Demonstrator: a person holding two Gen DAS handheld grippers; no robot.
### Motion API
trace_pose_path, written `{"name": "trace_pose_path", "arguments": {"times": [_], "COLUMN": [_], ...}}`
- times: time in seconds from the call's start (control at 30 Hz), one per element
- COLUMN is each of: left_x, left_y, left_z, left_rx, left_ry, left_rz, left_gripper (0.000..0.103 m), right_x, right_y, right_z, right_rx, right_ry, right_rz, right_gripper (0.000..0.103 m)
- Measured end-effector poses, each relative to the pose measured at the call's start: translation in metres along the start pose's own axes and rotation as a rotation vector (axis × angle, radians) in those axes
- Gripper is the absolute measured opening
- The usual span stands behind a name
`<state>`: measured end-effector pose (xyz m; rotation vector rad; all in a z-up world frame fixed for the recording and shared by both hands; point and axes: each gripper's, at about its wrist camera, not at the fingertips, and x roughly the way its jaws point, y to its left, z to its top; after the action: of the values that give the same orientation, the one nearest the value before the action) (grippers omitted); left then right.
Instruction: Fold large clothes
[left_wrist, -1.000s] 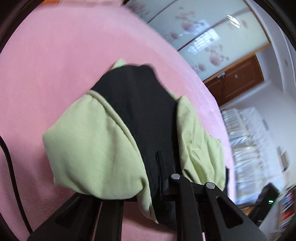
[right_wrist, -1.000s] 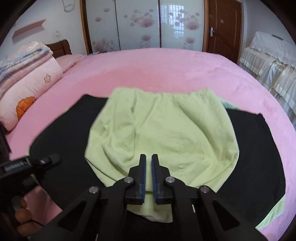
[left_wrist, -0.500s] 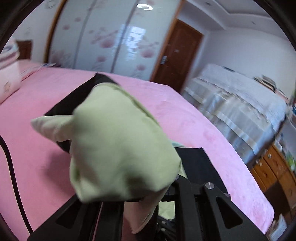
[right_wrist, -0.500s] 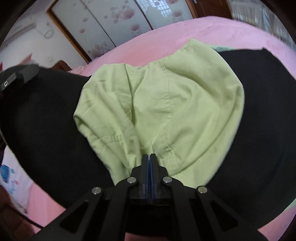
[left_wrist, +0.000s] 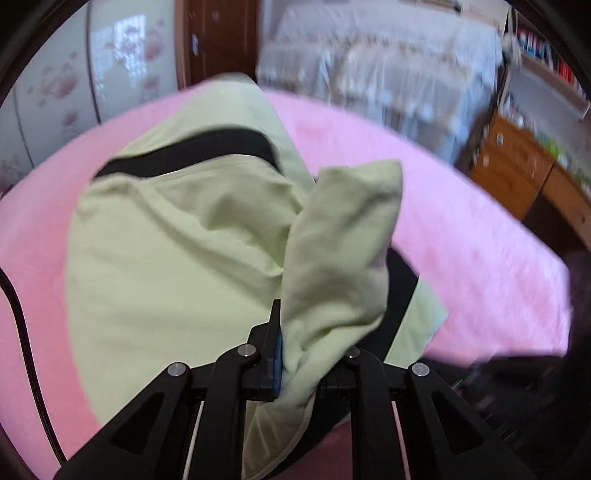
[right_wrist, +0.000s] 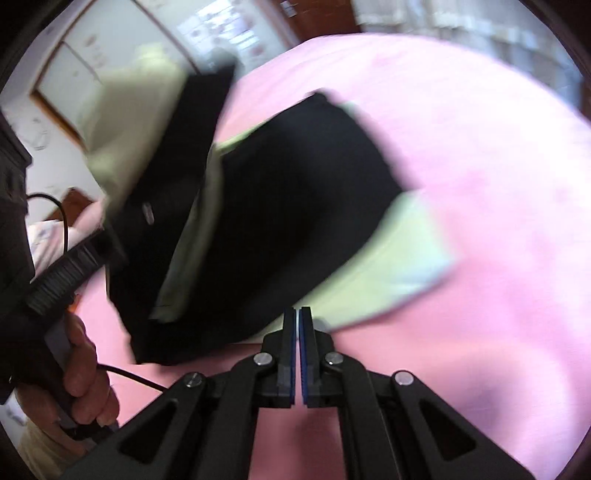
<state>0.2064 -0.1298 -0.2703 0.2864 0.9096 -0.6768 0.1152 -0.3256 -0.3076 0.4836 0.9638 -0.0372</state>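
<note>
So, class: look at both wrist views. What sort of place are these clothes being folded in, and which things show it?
Most likely a home bedroom. The work surface looks like a bed with a pink bed cover; behind it stand sliding wardrobe doors with a flower print, a wooden chest of drawers and bookshelves.

One green-and-black garment (left_wrist: 166, 258), one pink bed (left_wrist: 461, 229), two hand-held grippers: left (left_wrist: 295, 354), right (right_wrist: 297, 354); one hand (right_wrist: 85, 384); one wooden dresser (left_wrist: 513, 166).

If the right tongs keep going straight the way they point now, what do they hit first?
Probably the black-and-green garment lying on the pink bed cover: its near edge sits just beyond the shut, empty right tongs. Blur makes depth uncertain.
</note>
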Motion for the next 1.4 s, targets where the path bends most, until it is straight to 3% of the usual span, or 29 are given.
{"name": "trace_pose_path", "arguments": {"times": [0.07, 0.27, 0.53, 0.73, 0.83, 0.9, 1.0, 1.03, 1.1, 1.17, 1.3, 1.4], "left_x": [0.009, -0.013, 0.010, 0.026, 0.017, 0.008, -0.015, -0.024, -0.041, -0.058, -0.085, -0.087], "left_y": [-0.004, -0.012, -0.022, -0.029, -0.020, -0.015, -0.011, -0.010, -0.007, 0.001, 0.040, 0.081], "left_z": [-0.001, 0.005, -0.005, -0.004, 0.000, 0.003, 0.006, 0.006, 0.005, 0.003, -0.008, -0.024], "left_rx": [0.007, -0.017, -0.068, -0.056, -0.105, -0.146, -0.184, -0.193, -0.208, -0.223, -0.298, -0.390], "left_ry": [0.023, -0.053, 0.008, 0.026, 0.048, 0.065, 0.077, 0.078, 0.081, 0.078, 0.069, 0.086], "left_rz": [0.012, 0.001, -0.056, -0.025, -0.059, -0.096, -0.142, -0.163, -0.182, -0.168, -0.075, 0.021], "left_gripper": [0.011, 0.011, 0.011, 0.013, 0.027, 0.045, 0.053, 0.053, 0.053, 0.053, 0.053, 0.053], "right_x": [-0.005, -0.015, -0.011, -0.015, -0.023, -0.028, -0.036, -0.039, -0.048, -0.057, -0.056, -0.035], "right_y": [-0.013, -0.029, -0.030, -0.035, -0.032, -0.027, -0.021, -0.018, -0.011, -0.002, 0.015, 0.023], "right_z": [0.004, 0.020, 0.030, 0.030, 0.033, 0.039, 0.048, 0.051, 0.058, 0.066, 0.080, 0.083], "right_rx": [0.012, 0.053, 0.057, 0.057, 0.060, 0.050, 0.040, 0.037, 0.030, 0.014, -0.057, -0.116], "right_ry": [-0.016, -0.061, -0.071, -0.058, -0.062, -0.061, -0.065, -0.067, -0.073, -0.094, -0.092, -0.027], "right_rz": [-0.036, -0.053, -0.085, -0.109, -0.094, -0.085, -0.064, -0.052, -0.035, -0.017, -0.010, -0.022], "right_gripper": [0.001, 0.001, 0.001, 0.001, 0.002, 0.002, 0.002, 0.005, 0.021, 0.042, 0.047, 0.047]}}
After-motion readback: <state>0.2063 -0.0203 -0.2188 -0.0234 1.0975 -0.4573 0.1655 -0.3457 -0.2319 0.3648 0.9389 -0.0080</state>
